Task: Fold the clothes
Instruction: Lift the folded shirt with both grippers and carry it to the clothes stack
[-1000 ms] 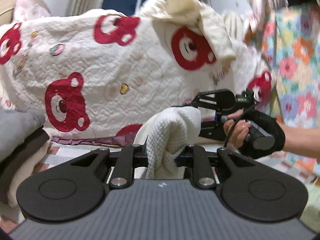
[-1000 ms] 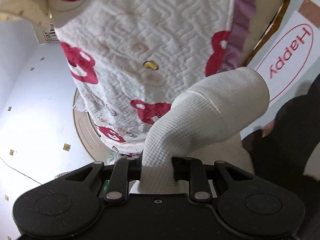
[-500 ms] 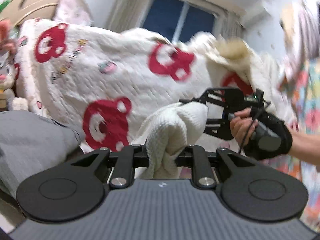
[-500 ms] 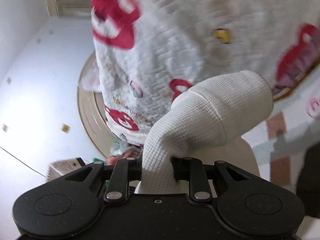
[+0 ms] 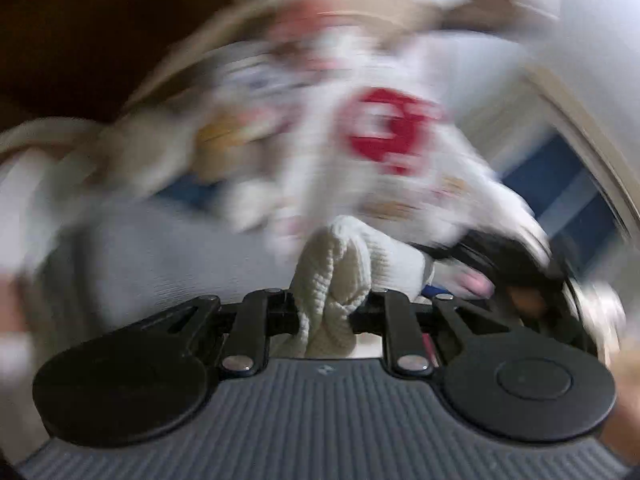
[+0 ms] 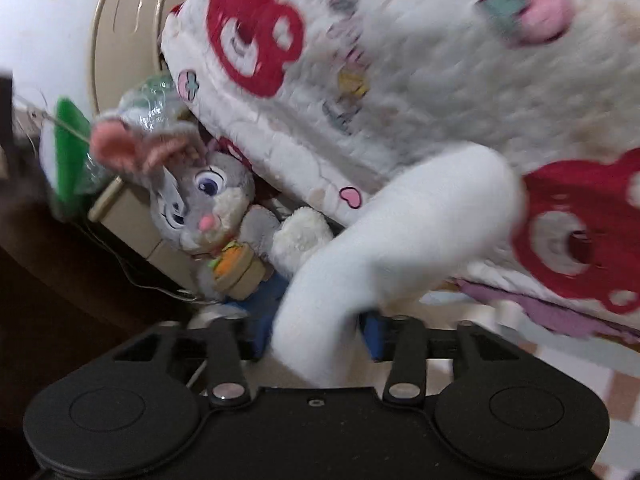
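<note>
A cream-white knitted garment (image 5: 340, 272) is bunched between the fingers of my left gripper (image 5: 326, 316), which is shut on it. The same white garment (image 6: 400, 232) arches up out of my right gripper (image 6: 320, 340), which is also shut on it. In the left wrist view the right gripper's black body (image 5: 516, 260) and the hand holding it show just beyond the cloth at the right. Both views are blurred by motion.
A white quilt with red bear prints (image 6: 420, 80) fills the background, also blurred as the quilt (image 5: 384, 128) in the left wrist view. A grey plush rabbit (image 6: 208, 200) sits beside it with cardboard boxes (image 6: 128, 216). A dark window (image 5: 572, 196) lies at the right.
Both grippers have swung sharply leftward with the white garment still held. The left view is now heavily blurred and tilted; the plush rabbit has come into the right view.
</note>
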`<state>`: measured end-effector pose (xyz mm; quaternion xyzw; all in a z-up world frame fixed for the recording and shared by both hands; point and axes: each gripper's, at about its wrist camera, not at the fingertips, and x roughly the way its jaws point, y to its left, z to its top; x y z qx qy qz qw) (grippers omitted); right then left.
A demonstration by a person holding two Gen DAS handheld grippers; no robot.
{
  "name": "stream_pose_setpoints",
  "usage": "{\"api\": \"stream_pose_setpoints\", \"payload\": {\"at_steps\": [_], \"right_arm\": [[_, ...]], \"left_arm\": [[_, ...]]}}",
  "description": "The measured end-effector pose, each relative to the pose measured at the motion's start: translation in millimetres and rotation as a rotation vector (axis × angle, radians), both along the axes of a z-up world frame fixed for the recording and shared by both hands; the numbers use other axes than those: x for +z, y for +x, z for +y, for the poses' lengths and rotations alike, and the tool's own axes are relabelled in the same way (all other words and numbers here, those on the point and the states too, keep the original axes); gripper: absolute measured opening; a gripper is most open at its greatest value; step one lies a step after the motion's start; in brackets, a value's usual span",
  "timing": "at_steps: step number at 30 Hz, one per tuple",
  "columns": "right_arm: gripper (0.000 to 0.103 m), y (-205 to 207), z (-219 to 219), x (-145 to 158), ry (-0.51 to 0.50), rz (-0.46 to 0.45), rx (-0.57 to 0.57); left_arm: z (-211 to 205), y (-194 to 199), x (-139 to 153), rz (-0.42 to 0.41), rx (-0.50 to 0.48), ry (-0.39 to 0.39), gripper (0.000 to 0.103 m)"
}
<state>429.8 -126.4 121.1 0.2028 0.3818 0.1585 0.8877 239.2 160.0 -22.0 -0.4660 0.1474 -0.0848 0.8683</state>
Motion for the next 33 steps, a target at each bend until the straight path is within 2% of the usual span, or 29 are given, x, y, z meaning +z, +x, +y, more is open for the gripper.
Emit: {"api": "stream_pose_setpoints", "payload": {"at_steps": [2,3,6,8,10,14,18,21,22,24,27,31,33], "right_arm": [[0.053,-11,7,-26,-0.013,-0.061,0.032],[0.053,-17,8,-36,-0.033,-0.092,0.053],[0.054,-44,0,-46,-0.178,-0.188,0.139],[0.057,-68,-16,-50,-0.239,-0.196,0.187],[0.058,-90,-40,-55,-0.177,-0.138,0.226],[0.059,-142,-76,-78,0.036,-0.020,0.284],[0.059,-190,-86,-117,0.200,0.018,0.327],[0.059,-217,-92,-152,0.298,0.047,0.312],[0.059,-220,-91,-159,0.305,0.051,0.308],[0.059,-224,-87,-171,0.317,0.056,0.299],[0.060,-221,-80,-173,0.328,0.035,0.269],[0.060,-218,-75,-168,0.432,-0.035,0.245],[0.060,-215,-69,-168,0.468,-0.061,0.238]], "left_arm": [[12,5,-21,0.049,0.020,0.028,0.017],[17,6,-29,0.052,0.021,0.011,0.017],[29,8,-43,0.057,0.018,-0.037,0.017],[32,9,-43,0.053,0.011,-0.060,0.018],[33,9,-38,0.049,0.003,-0.045,0.018],[33,10,-29,0.041,-0.014,-0.014,0.017],[33,11,-19,0.033,-0.031,0.017,0.017],[35,11,-14,0.029,-0.039,0.024,0.017],[39,12,-20,0.037,-0.029,-0.001,0.017],[41,15,-30,0.062,-0.005,0.001,0.017],[40,19,-41,0.089,0.023,0.024,0.018],[37,20,-39,0.101,0.039,0.073,0.018],[41,20,-39,0.117,0.043,0.069,0.017]]}}
